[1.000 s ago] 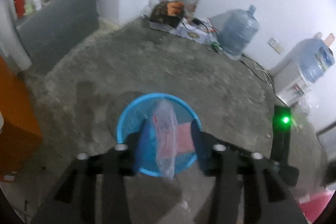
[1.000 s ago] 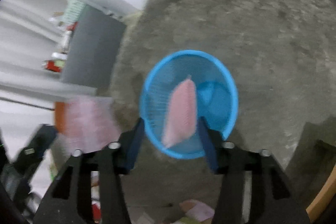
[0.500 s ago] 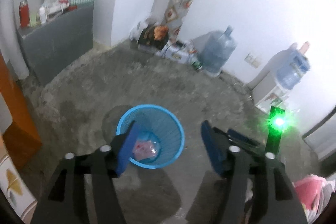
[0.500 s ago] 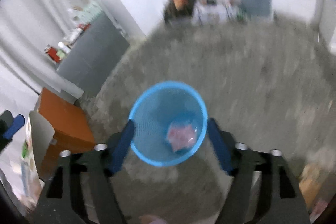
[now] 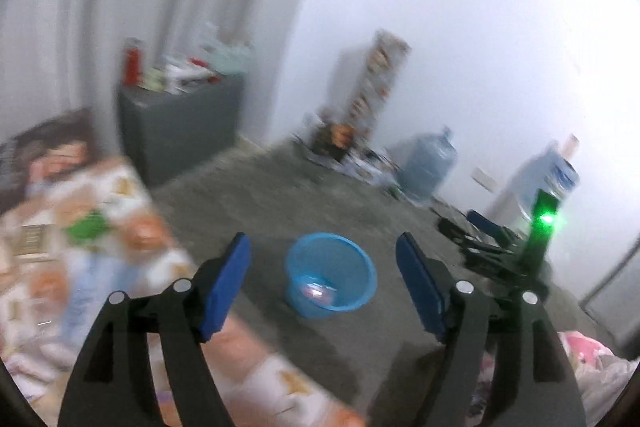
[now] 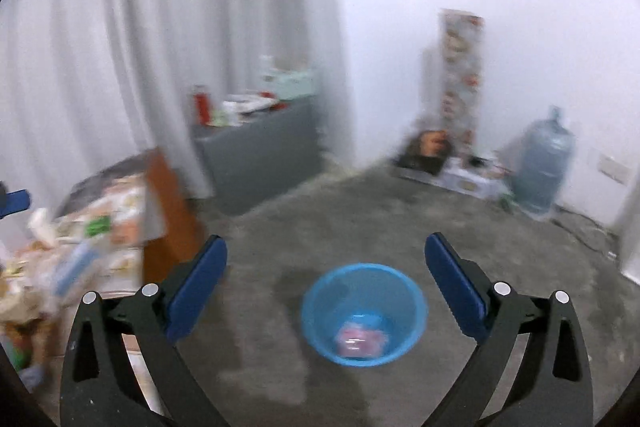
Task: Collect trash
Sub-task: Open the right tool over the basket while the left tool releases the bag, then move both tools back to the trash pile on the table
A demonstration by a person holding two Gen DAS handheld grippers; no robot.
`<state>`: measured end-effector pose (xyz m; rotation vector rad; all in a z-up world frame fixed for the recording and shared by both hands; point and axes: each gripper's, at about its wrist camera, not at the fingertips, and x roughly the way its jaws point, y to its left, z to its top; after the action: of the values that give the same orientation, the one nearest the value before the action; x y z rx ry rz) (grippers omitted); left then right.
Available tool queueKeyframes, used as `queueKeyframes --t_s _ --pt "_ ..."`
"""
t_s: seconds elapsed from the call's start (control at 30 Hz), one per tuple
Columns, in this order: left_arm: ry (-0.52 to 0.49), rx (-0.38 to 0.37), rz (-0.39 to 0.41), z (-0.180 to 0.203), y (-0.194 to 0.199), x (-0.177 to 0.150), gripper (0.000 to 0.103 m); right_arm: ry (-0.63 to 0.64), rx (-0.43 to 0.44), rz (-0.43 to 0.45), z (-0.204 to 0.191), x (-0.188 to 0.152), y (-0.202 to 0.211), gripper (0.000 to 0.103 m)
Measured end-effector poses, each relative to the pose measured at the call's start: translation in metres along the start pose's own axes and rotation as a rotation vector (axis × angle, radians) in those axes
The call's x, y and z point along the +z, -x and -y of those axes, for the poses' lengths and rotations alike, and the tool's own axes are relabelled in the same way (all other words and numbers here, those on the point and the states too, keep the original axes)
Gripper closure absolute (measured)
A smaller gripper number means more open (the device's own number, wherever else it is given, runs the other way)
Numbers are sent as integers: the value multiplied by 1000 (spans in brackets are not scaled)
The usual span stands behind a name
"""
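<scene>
A blue mesh basket point(image 5: 331, 275) point(image 6: 364, 313) stands on the grey floor, well below and ahead of both grippers. Pink plastic wrappers point(image 5: 317, 293) point(image 6: 360, 338) lie at its bottom. My left gripper point(image 5: 323, 267) hangs high above the floor, its jaws opening, with nothing between its blue pads. My right gripper point(image 6: 326, 267) is also raised, its jaws opening wide and empty. The right gripper shows in the left wrist view at the right, with a green light point(image 5: 546, 218).
A table with a patterned cloth point(image 5: 80, 227) point(image 6: 100, 223) and clutter is close on the left. A grey cabinet point(image 6: 260, 151) stands against the curtain. Water jugs point(image 6: 542, 163) and boxes point(image 6: 452, 171) line the far wall. Pink bedding point(image 5: 592, 359) lies at lower right.
Both grippers let their pink wrappers drop into the basket, opened wide and rose up and back. The basket now looks small and far, and the table has come into view on the left.
</scene>
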<state>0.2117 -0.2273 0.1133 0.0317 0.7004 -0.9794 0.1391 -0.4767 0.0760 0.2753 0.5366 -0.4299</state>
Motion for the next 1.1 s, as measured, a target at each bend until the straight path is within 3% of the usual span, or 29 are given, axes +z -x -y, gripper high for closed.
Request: queueKeyframes --t_s 0.1,0.27,0.43,0.53,0.67,0.9,1.1 --pt "49 98 73 -42 60 -11 26 47 112 0 -30 11 6 8" --pt "230 256 158 -116 144 -48 20 126 280 -30 -86 21 8 8" --pt "404 324 203 -169 197 -93 20 155 454 -122 -147 24 7 11" --pt "422 315 200 -181 205 -115 20 189 548 -183 -187 22 2 13" --pt "282 283 152 -163 190 -128 20 197 635 -304 -236 14 -11 16" --pt "-37 279 19 -119 141 -145 20 46 763 -653 -295 -1 -61 27" --pt "-378 430 -110 -86 95 -169 20 -33 805 -811 -330 -4 -90 29"
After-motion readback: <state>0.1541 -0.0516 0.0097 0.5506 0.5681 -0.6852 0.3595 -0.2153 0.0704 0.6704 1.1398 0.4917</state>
